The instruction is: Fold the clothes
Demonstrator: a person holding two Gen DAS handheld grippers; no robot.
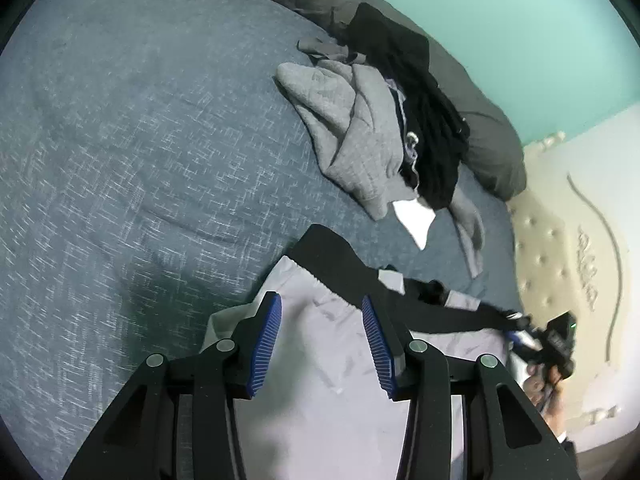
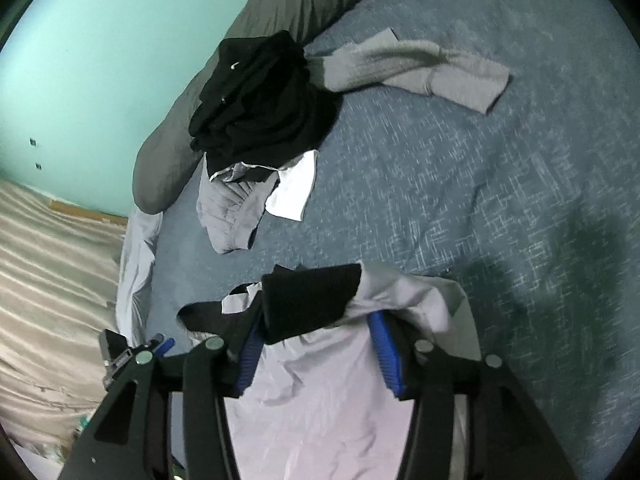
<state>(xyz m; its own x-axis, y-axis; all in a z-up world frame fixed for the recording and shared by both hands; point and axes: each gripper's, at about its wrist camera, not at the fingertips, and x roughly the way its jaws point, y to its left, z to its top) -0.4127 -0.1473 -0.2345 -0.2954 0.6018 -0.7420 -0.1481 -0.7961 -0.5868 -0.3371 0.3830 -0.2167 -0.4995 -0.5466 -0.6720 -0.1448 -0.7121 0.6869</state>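
A pale lilac garment with a black waistband (image 1: pixel 336 258) lies on the blue bedspread (image 1: pixel 120 160) under both grippers. My left gripper (image 1: pixel 320 312) is open, its blue pads (image 1: pixel 266 344) hovering over the lilac cloth (image 1: pixel 312 380). My right gripper (image 2: pixel 320 332) is open too; the black waistband (image 2: pixel 308 300) and lilac cloth (image 2: pixel 320 400) drape between and over its fingertips. The right gripper shows in the left wrist view (image 1: pixel 556 340) at the waistband's far end. The left gripper shows in the right wrist view (image 2: pixel 132 352).
A heap of clothes lies further up the bed: a grey quilted top (image 1: pixel 352 128), a black garment (image 1: pixel 416 112), a white piece (image 1: pixel 414 218). A dark grey duvet (image 1: pixel 492 148) borders the teal wall (image 1: pixel 520 40). A beige tufted mattress edge (image 1: pixel 560 240) is to the right.
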